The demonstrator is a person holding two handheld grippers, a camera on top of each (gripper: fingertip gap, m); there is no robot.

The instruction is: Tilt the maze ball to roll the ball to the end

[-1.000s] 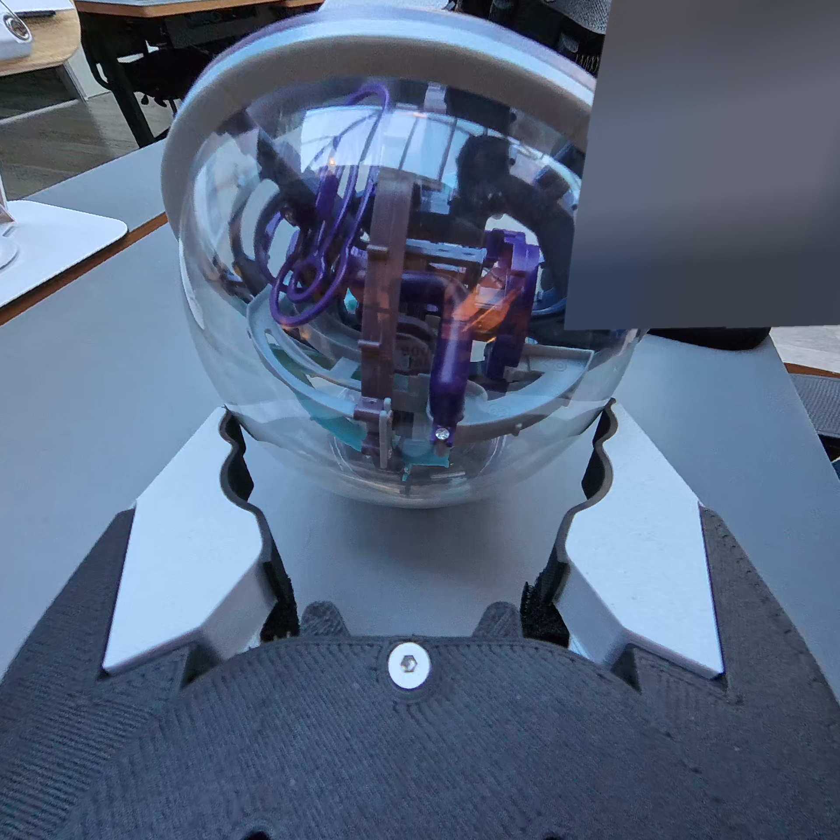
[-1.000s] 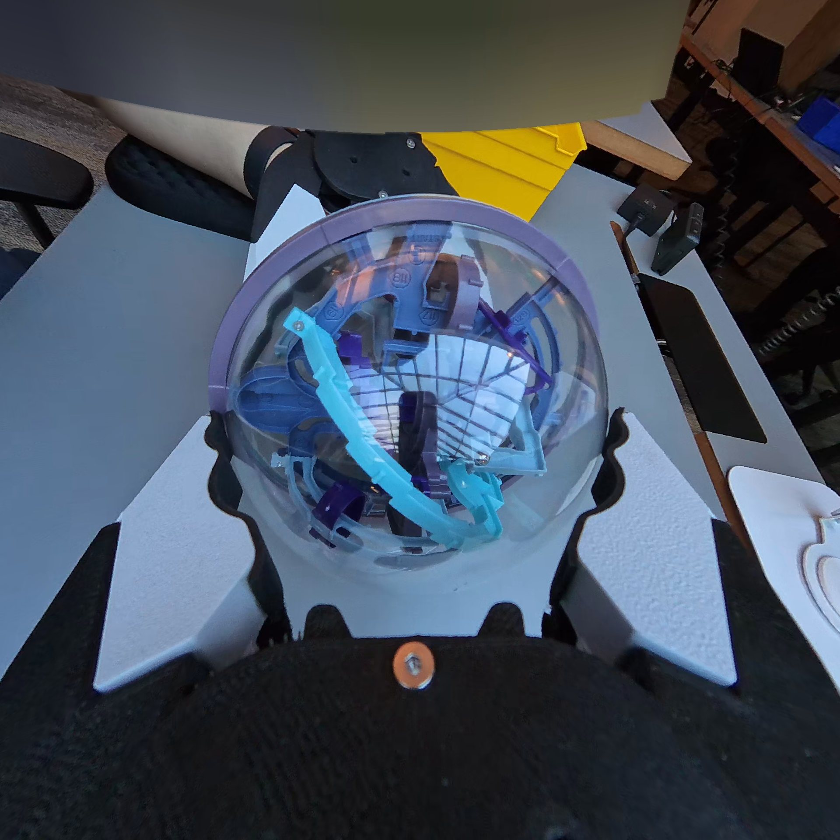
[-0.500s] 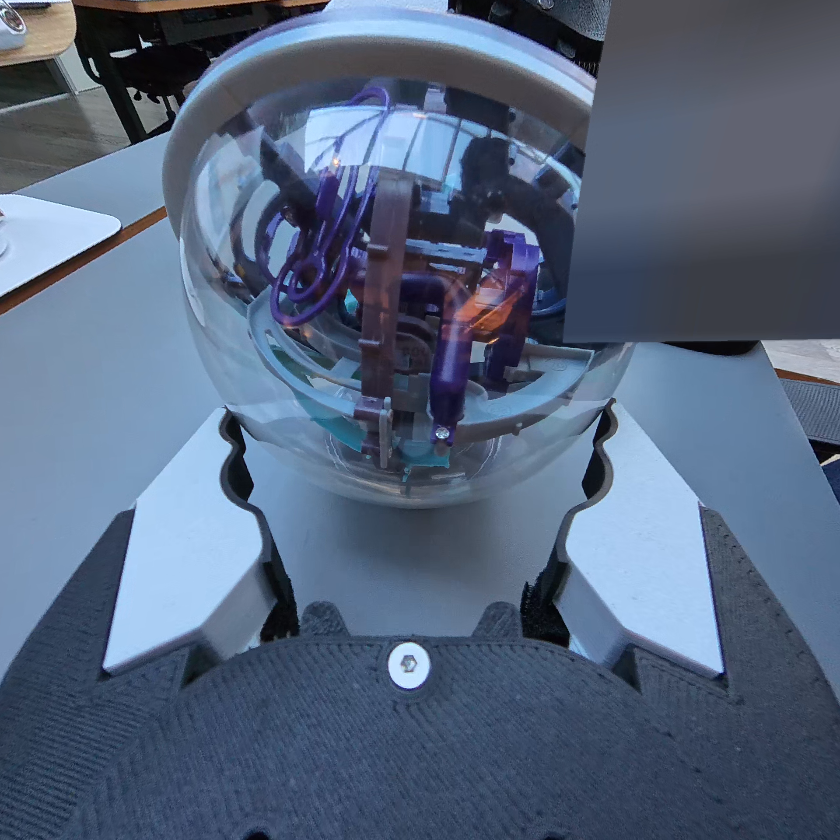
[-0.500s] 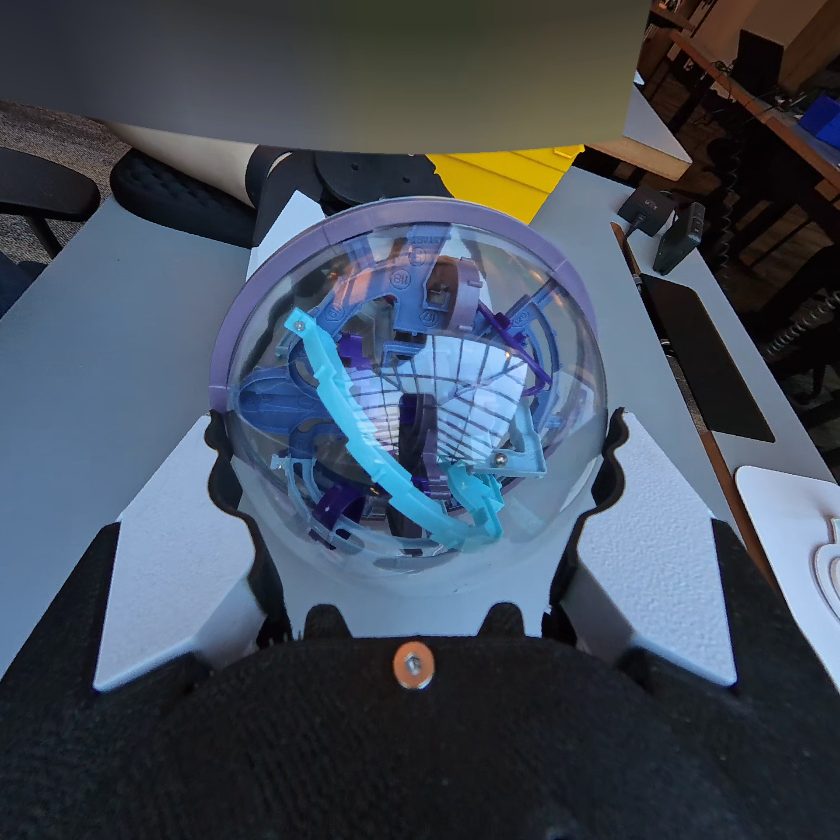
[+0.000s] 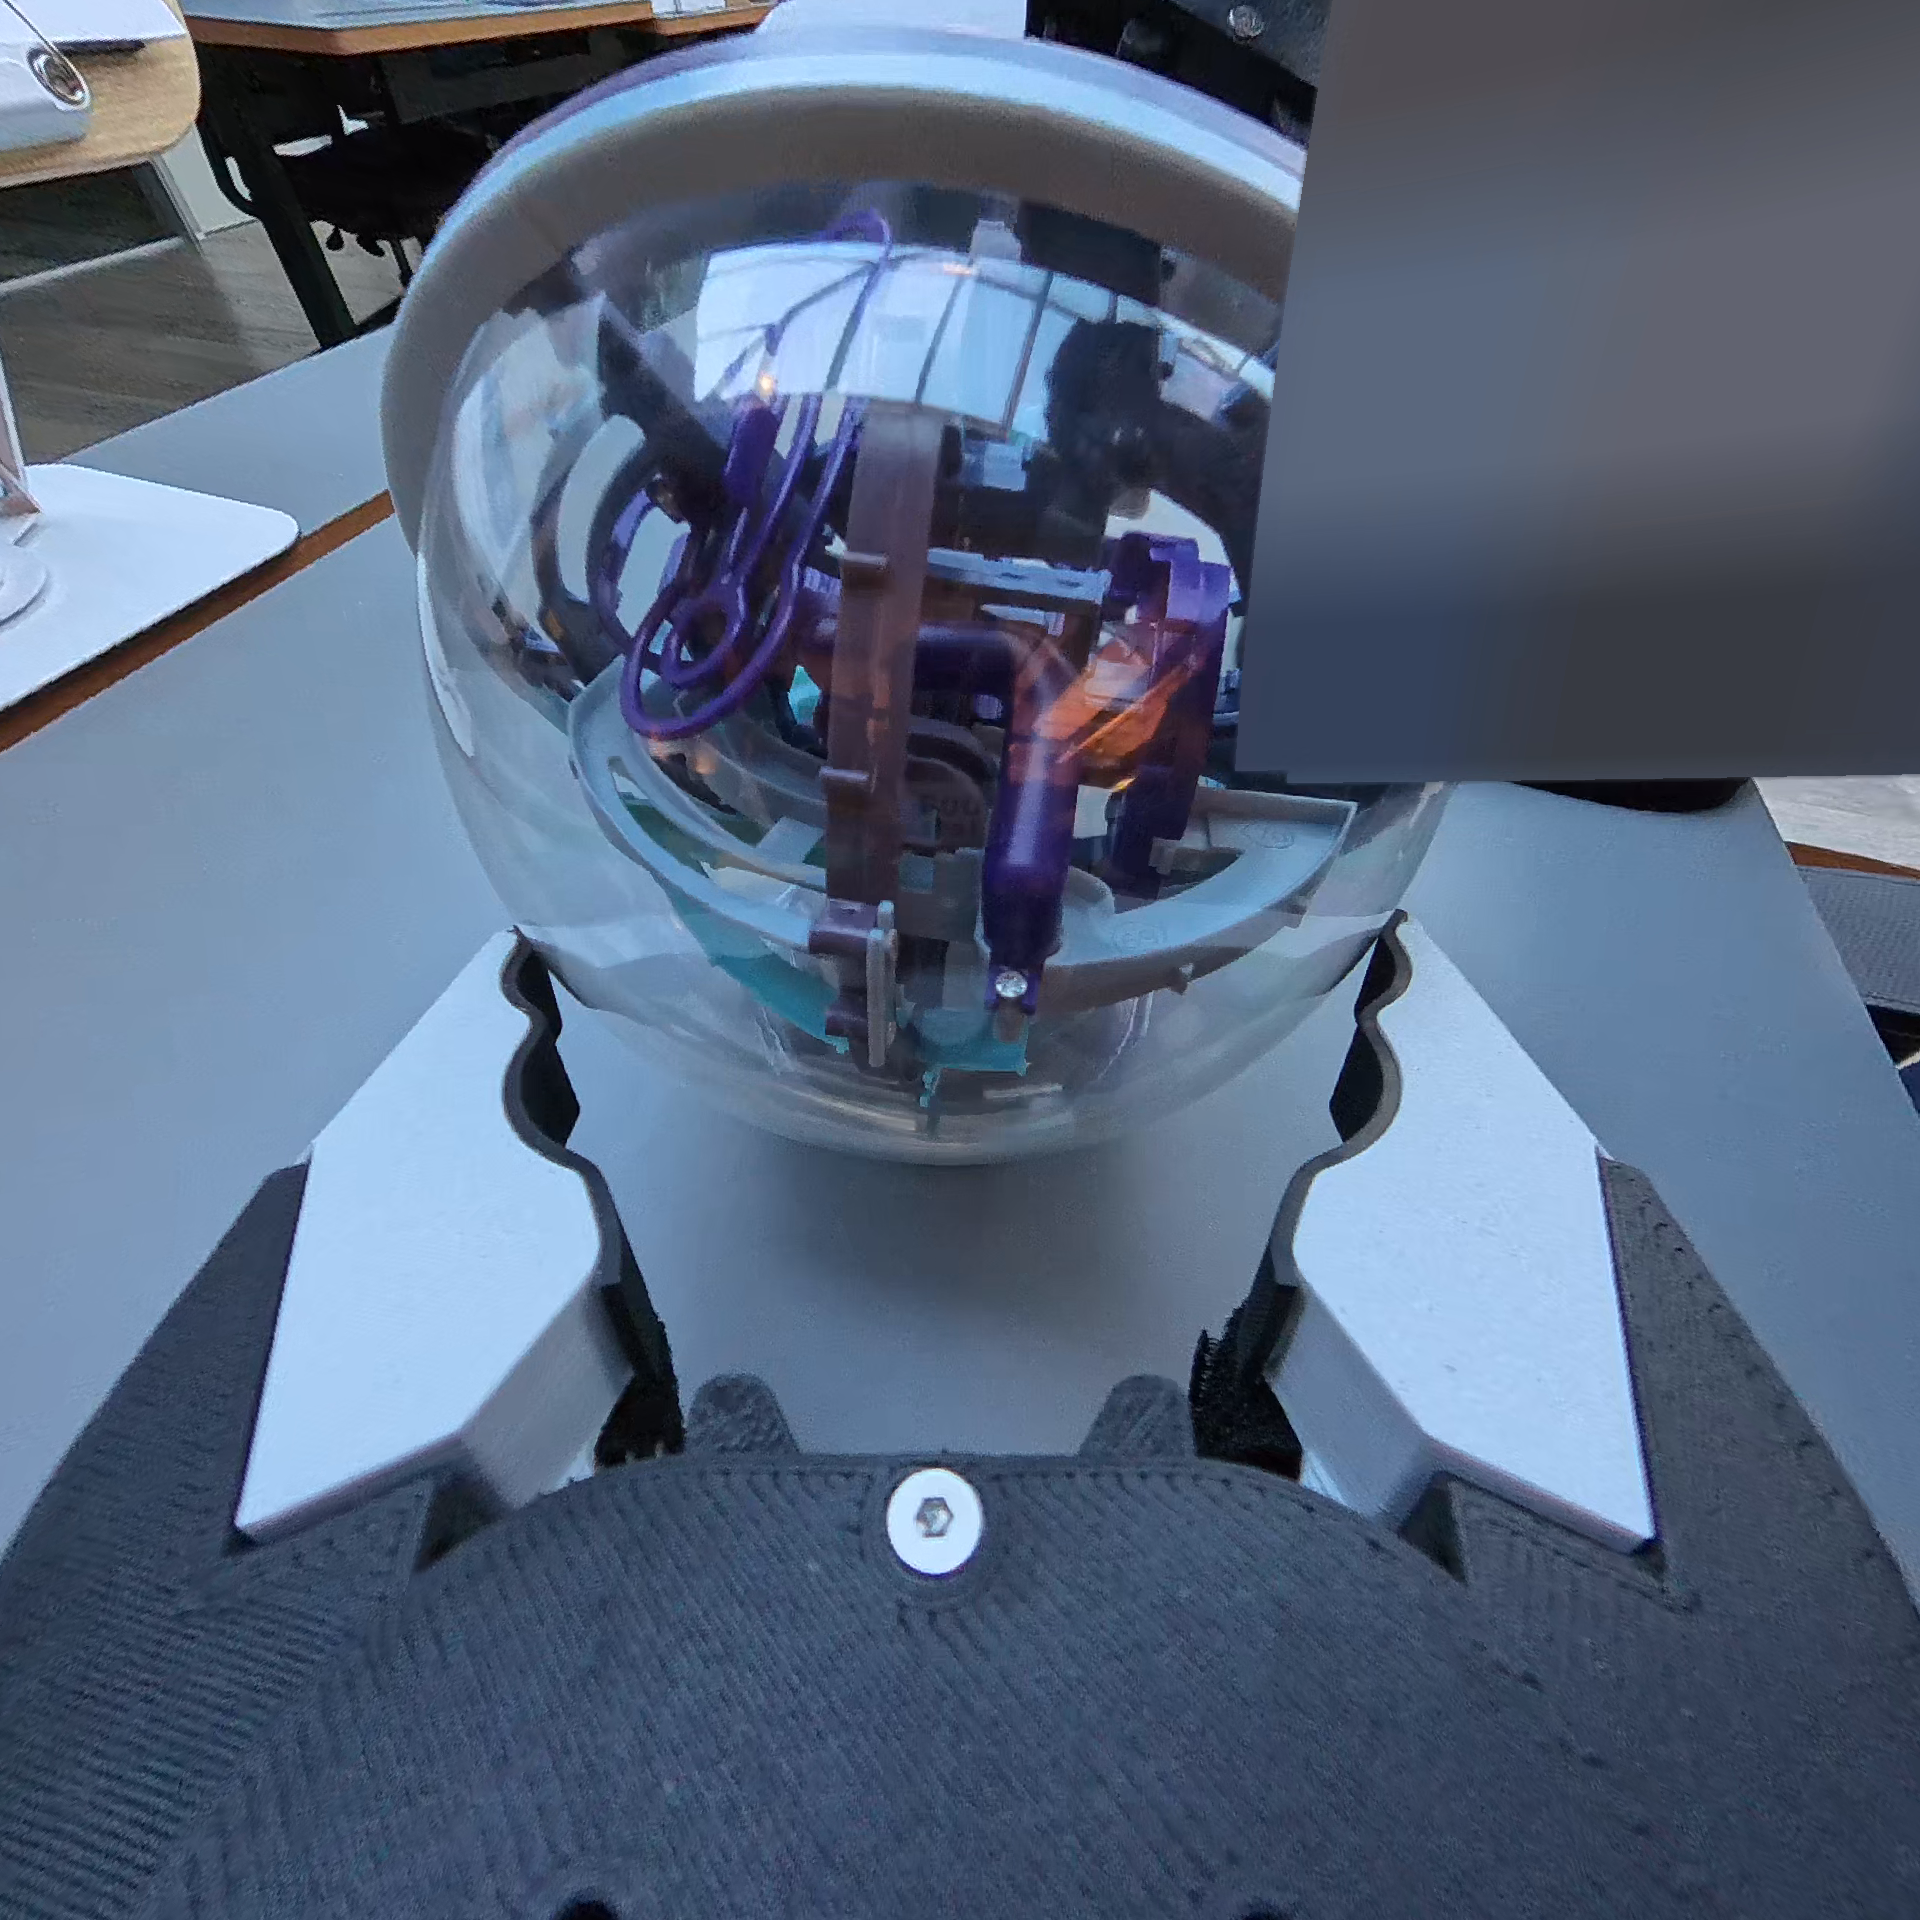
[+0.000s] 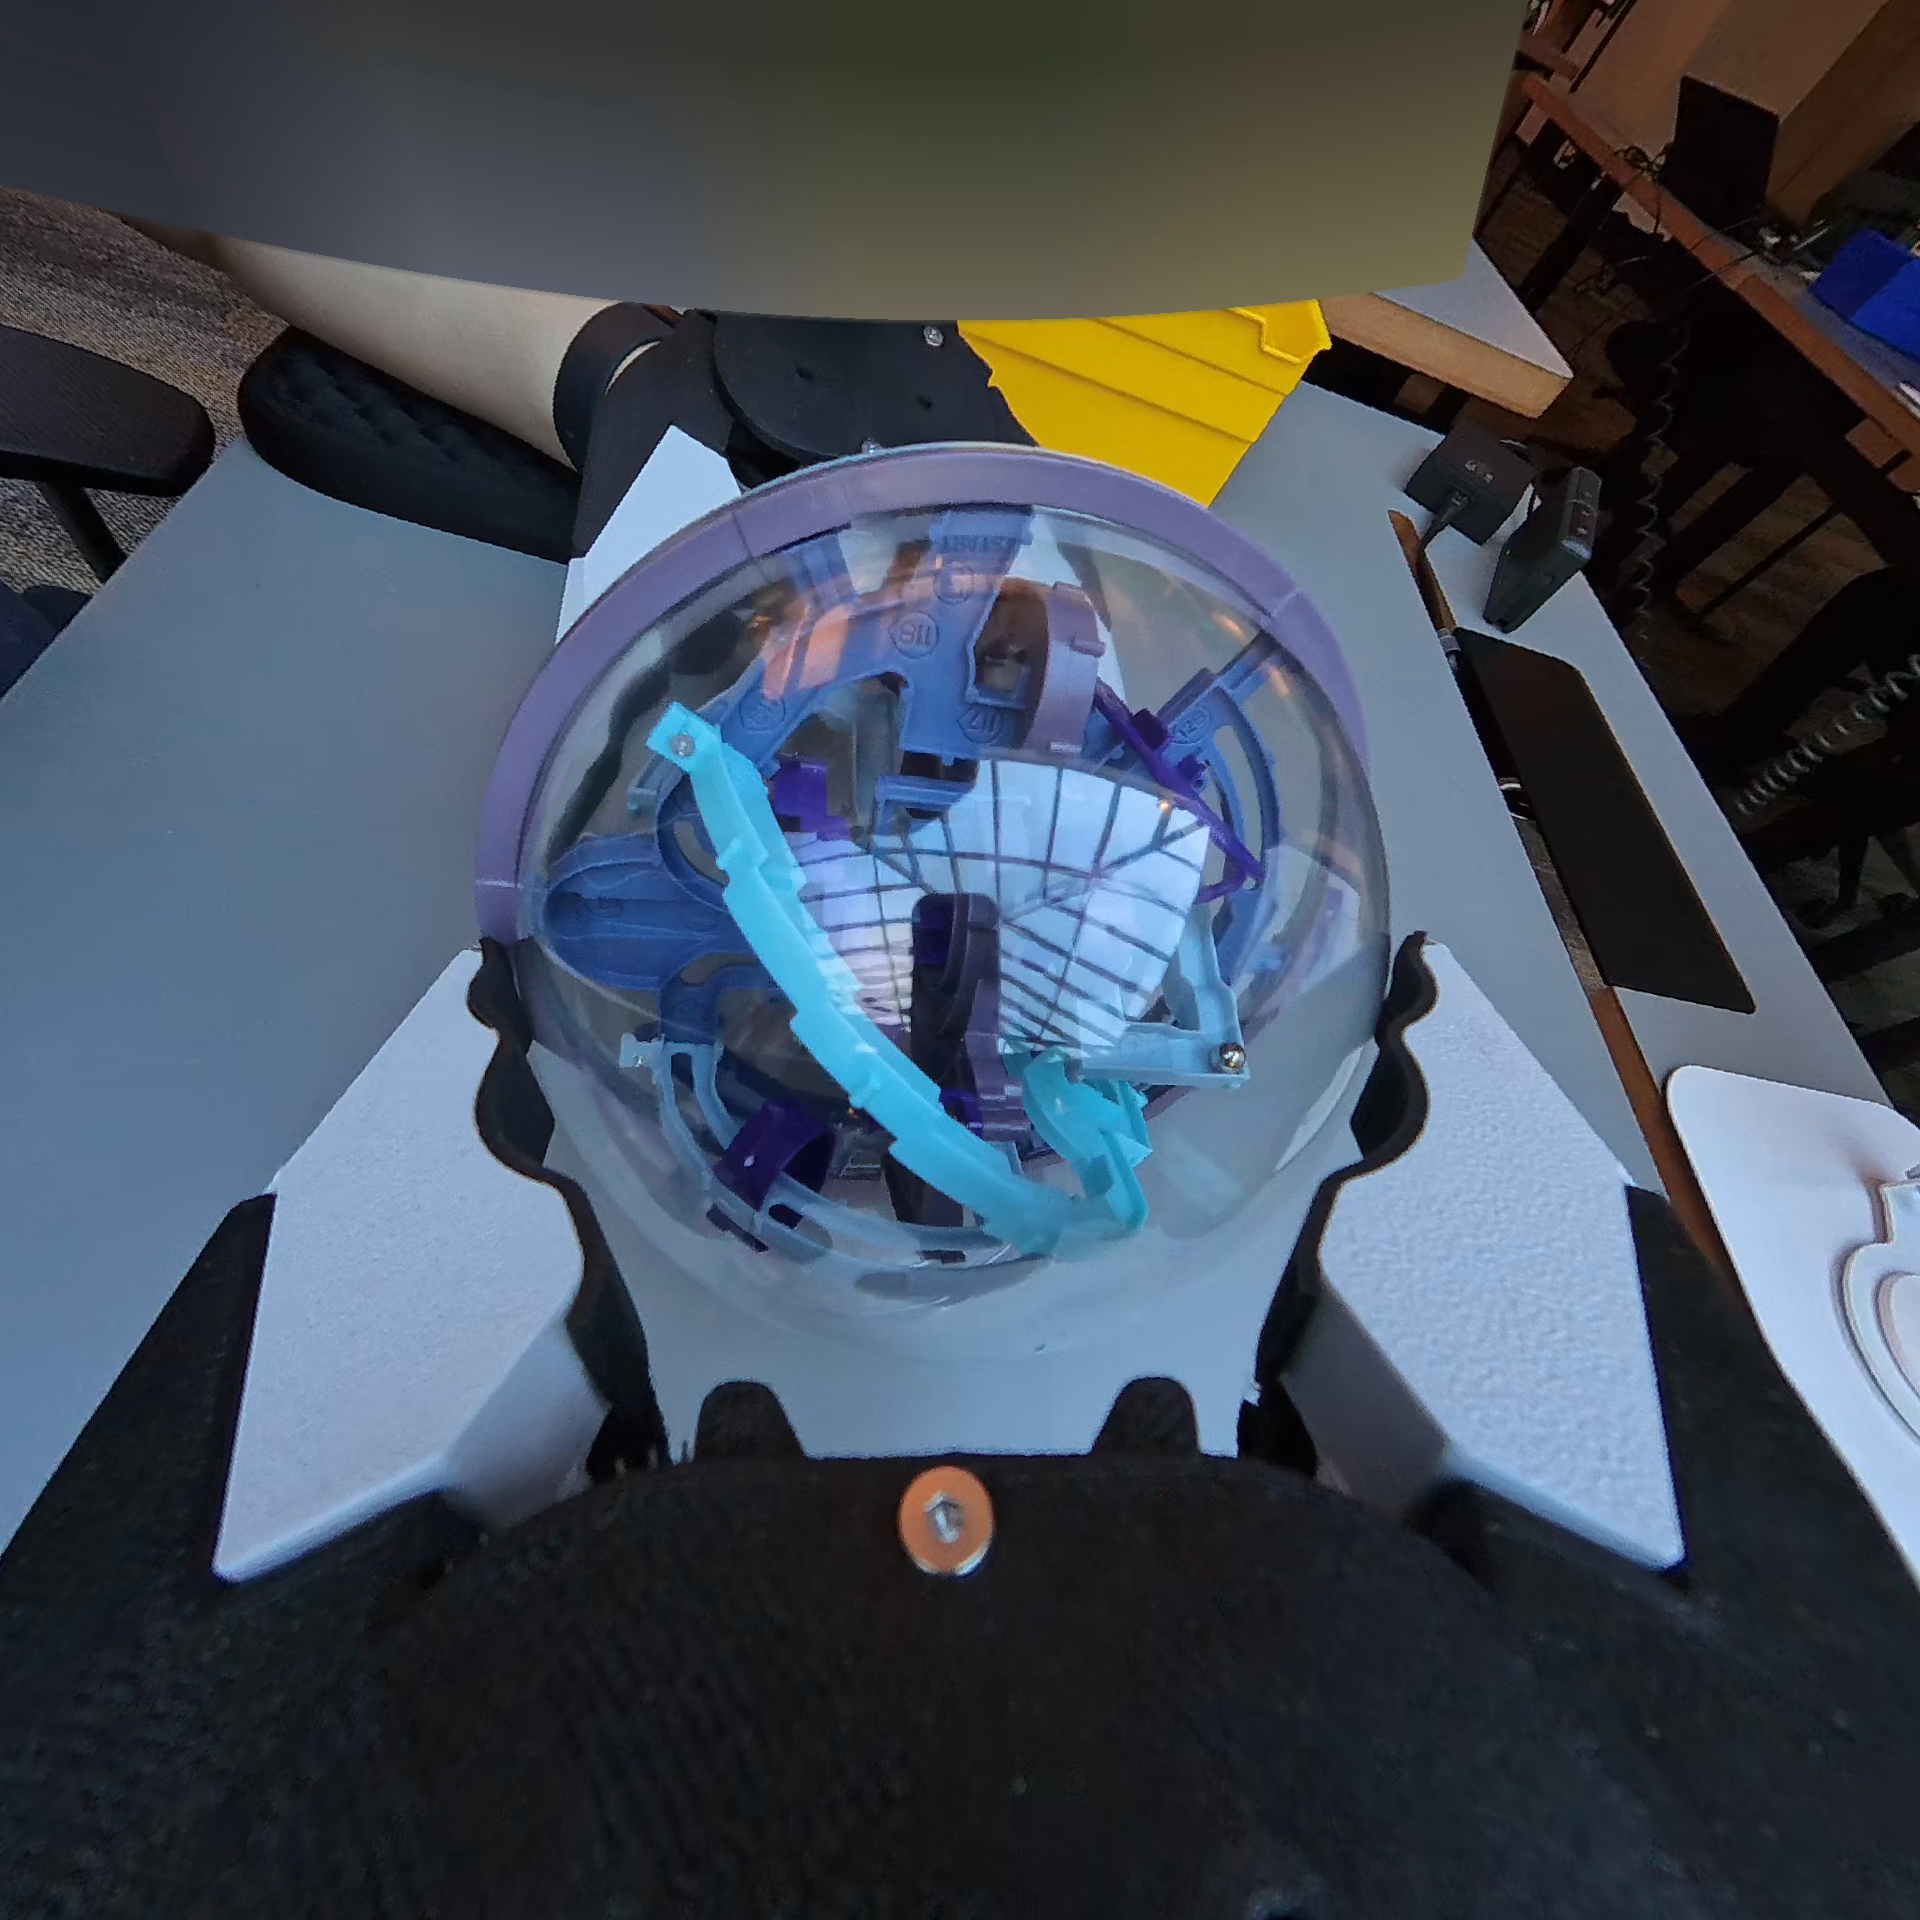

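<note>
The maze ball (image 5: 914, 665) sits on the grey worktop (image 5: 208, 883); the left gripper (image 5: 956, 997) is spread wide, fingertips against its lower sides; the right gripper (image 6: 951, 1023) clasps it likewise from the opposite side; a small steel ball (image 6: 1232, 1057) lies on a pale track.

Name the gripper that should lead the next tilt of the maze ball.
Right. The right gripper hugs the maze ball at its widest, and its view shows the steel ball on a grey track; the left wrist view does not show it.
</note>
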